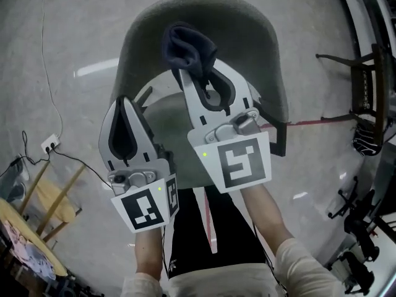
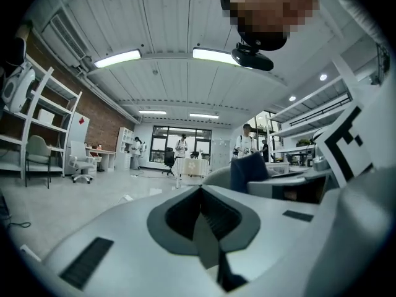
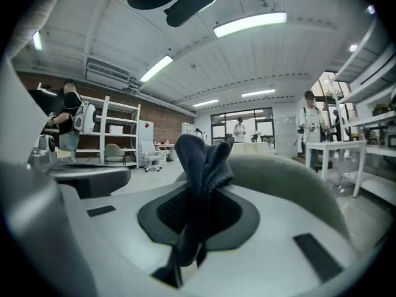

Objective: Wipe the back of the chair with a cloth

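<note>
The chair has a curved grey-green back (image 1: 204,17) and a round seat (image 1: 170,129), seen from above in the head view. A dark navy cloth (image 1: 189,48) is bunched up between the jaws of my right gripper (image 1: 192,76), just inside the top of the backrest. From the right gripper view, the cloth (image 3: 201,166) stands up out of the shut gripper (image 3: 197,197), with the chair back (image 3: 291,178) right behind it. My left gripper (image 1: 124,101) hovers over the seat's left edge. Its jaws are shut with nothing in them (image 2: 201,189).
A dark wooden chair (image 1: 368,98) stands at the right edge. A wooden table (image 1: 25,228) is at the lower left, near a power strip (image 1: 49,144) and its cable. Several people stand far off by shelves (image 3: 117,135) and a white table (image 3: 334,159).
</note>
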`<state>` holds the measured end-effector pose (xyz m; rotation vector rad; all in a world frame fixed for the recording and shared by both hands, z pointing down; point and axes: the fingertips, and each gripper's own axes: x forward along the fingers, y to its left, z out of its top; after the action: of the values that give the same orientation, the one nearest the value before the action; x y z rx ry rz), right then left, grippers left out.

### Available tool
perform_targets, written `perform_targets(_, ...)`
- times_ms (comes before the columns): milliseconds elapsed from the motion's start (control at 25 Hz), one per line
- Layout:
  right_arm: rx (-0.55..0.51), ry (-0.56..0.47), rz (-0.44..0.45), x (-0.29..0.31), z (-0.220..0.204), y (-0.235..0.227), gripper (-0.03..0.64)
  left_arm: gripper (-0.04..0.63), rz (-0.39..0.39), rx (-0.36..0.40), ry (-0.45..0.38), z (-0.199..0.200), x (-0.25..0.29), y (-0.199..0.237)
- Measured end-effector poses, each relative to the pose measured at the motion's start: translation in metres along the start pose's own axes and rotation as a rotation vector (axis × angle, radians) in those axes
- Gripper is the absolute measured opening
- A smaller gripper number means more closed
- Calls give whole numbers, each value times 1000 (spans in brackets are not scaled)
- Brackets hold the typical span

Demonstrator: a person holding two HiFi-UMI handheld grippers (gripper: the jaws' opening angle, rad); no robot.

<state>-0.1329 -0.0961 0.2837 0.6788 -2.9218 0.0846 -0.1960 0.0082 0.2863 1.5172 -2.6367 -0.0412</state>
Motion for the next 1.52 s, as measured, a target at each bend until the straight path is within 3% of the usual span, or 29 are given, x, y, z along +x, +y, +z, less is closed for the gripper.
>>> perform_targets(320, -32, 62, 229, 38, -41, 91, 57, 17, 127, 8, 28, -11, -30, 60)
perform_targets(560, -49, 86, 279, 55, -54, 120, 57, 15, 173, 9, 36, -16, -36, 81)
perform_targets(960, -66, 85, 271, 78, -64, 115, 57, 17, 173, 7, 72, -33, -32, 83)
perform_targets(1520, -82, 83, 111, 69, -69, 54, 57, 17, 106, -9, 86, -39, -11, 54)
